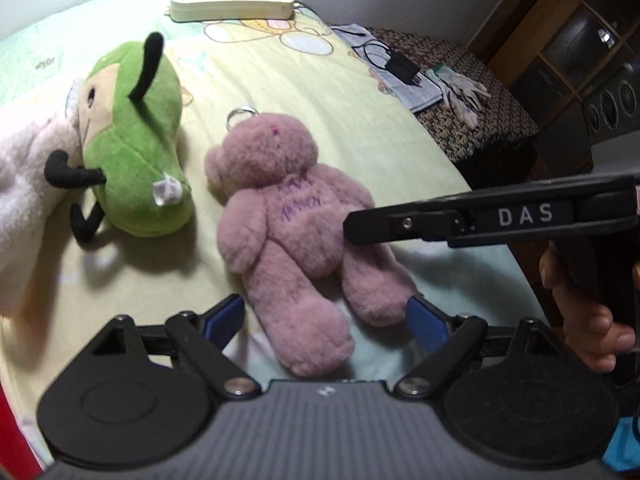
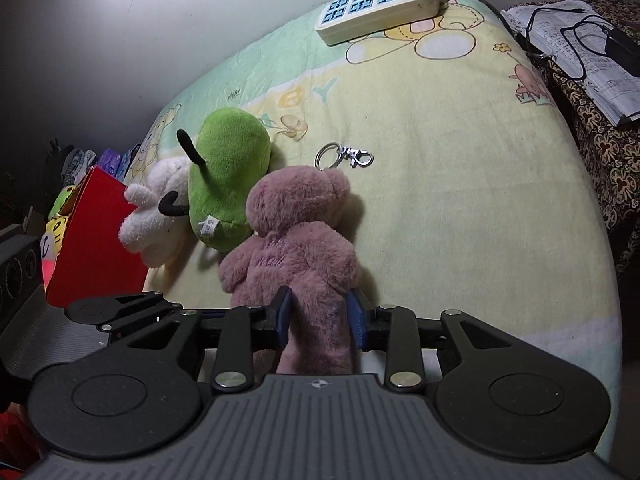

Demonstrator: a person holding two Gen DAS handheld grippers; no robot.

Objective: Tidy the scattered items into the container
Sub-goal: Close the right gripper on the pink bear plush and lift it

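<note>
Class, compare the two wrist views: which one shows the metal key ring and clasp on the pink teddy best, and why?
The right wrist view: the key ring and clasp lie fully visible on the blanket above the pink teddy. The left wrist view shows only part of the ring behind the teddy's head; the clasp is hidden.

The left tool point(image 1: 325, 316) points steeply down and forward, its blue pads point(image 1: 425, 322) standing wide apart on either side of the pink teddy bear's point(image 1: 288, 216) legs — neither pad presses on the plush. The right tool point(image 2: 318, 314) tilts down at a similar angle; its blue pads point(image 2: 355, 318) sit close on both sides of one of the bear's legs, touching the fur, though whether they truly clamp it cannot be told. In the left wrist view the right tool reaches in from the right edge, side-on — a hand point(image 1: 588, 320) wrapped around its grip with the fingers curled.
</note>
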